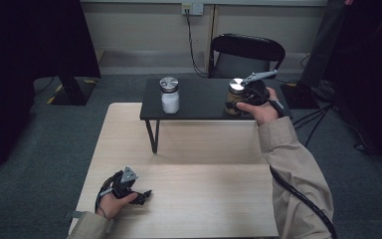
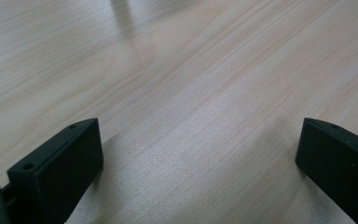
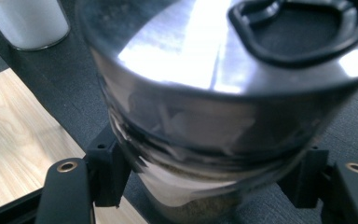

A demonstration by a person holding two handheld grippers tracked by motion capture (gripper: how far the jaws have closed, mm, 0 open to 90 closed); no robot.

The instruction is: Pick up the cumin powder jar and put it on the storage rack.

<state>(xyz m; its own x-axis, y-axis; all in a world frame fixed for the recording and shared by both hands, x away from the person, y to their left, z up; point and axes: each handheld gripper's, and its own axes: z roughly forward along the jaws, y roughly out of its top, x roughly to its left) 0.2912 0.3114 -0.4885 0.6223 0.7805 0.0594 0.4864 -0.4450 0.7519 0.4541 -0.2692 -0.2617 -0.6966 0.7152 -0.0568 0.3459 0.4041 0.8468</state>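
Observation:
A glass jar with a silver lid and brownish contents [image 1: 235,95] stands at the right end of the small black shelf [image 1: 199,99]. My right gripper [image 1: 242,95] is shut on that jar; in the right gripper view the jaws press both sides of the jar [image 3: 214,116] just under its lid. A second jar with white contents [image 1: 169,95] stands on the shelf to the left, apart from the first, and its white body [image 3: 28,21] appears at the top left of the right gripper view. My left gripper [image 1: 146,194] rests low on the wooden table [image 1: 204,199], open, with bare wood [image 2: 200,140] between its jaws.
The black shelf stands on thin legs [image 1: 154,137] at the table's far side. A black chair [image 1: 246,52] stands behind it. Dark stands and cables [image 1: 323,119] lie on the grey carpet to the right.

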